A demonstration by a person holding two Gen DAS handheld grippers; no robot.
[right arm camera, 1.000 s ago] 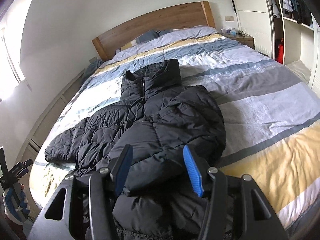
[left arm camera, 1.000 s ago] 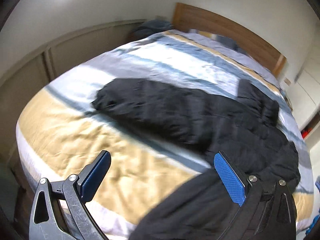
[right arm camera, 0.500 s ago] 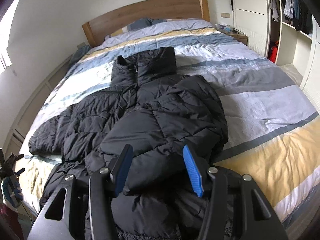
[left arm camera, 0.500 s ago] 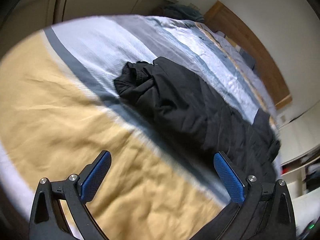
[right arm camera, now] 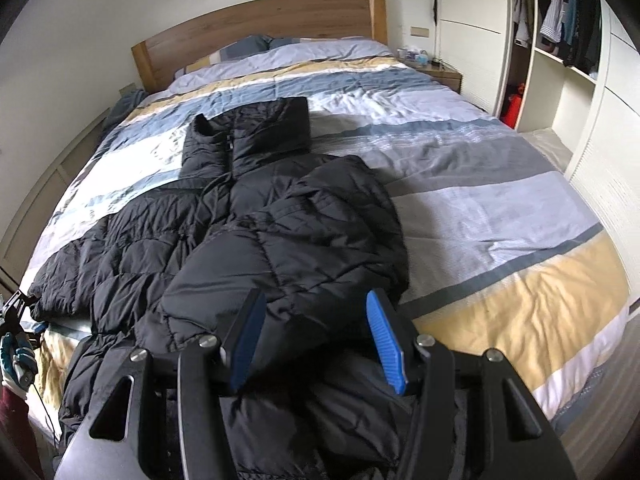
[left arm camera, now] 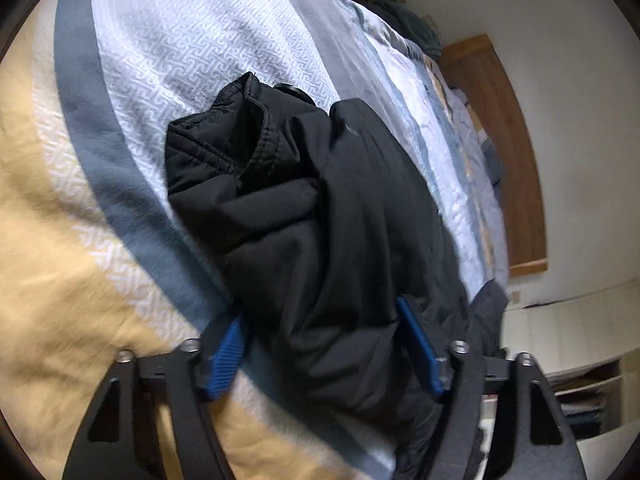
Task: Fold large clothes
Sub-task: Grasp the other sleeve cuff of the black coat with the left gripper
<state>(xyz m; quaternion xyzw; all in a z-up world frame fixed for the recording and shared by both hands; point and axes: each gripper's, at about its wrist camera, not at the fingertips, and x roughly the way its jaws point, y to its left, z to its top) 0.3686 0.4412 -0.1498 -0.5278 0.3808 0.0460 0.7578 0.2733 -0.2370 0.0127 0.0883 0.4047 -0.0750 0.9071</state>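
your left gripper (left arm camera: 324, 344) has just been closing and its blue pads now sit either side of the black puffer jacket's sleeve (left arm camera: 320, 208), with the padded cloth bunched between them; whether they truly pinch it you cannot tell from this view. your right gripper (right arm camera: 316, 340) is clenched on a fold of the jacket (right arm camera: 256, 240), the cloth humped up between its pads. beyond both, the jacket lies spread on the striped duvet (right arm camera: 500, 208), its collar toward the wooden headboard (right arm camera: 256, 24) and its hem at the foot end, farthest from the headboard. beside the headboard stands a nightstand (right arm camera: 440, 74) with small items on top, and past it an open wardrobe (right arm camera: 560, 40) with hanging clothes in its upper bay. only the right wrist view shows the whole jacket and your gloved left hand (right arm camera: 16, 360); the left wrist view alone shows the sleeve's cuff opening close up.
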